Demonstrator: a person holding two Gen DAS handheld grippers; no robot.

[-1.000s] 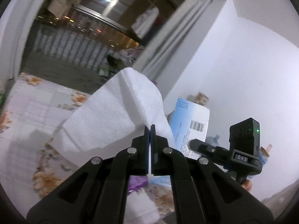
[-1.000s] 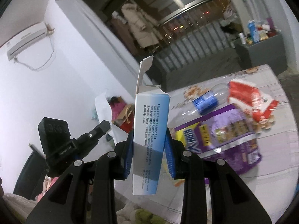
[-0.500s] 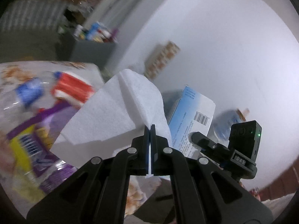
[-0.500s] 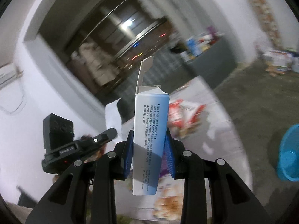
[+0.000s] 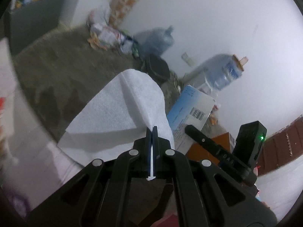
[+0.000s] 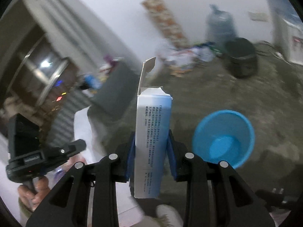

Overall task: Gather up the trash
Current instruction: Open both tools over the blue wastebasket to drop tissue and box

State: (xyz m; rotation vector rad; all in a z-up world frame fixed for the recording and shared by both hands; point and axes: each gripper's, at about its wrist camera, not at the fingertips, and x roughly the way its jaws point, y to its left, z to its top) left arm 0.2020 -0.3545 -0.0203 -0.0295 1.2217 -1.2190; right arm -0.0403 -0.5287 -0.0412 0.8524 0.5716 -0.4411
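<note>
Rough grey floor (image 6: 217, 87), white wall behind; blue basin (image 6: 223, 138) on the floor, black bin (image 6: 240, 56) near the wall, water jugs beside it. Your left hand-held gripper (image 5: 151, 130) is clenched on a creased white tissue (image 5: 121, 113). Your right hand-held gripper (image 6: 151, 140) clamps an upright white-blue carton (image 6: 153, 132), top flap torn open. A second ago both views faced the desk and balcony; now they face the floor.
</note>
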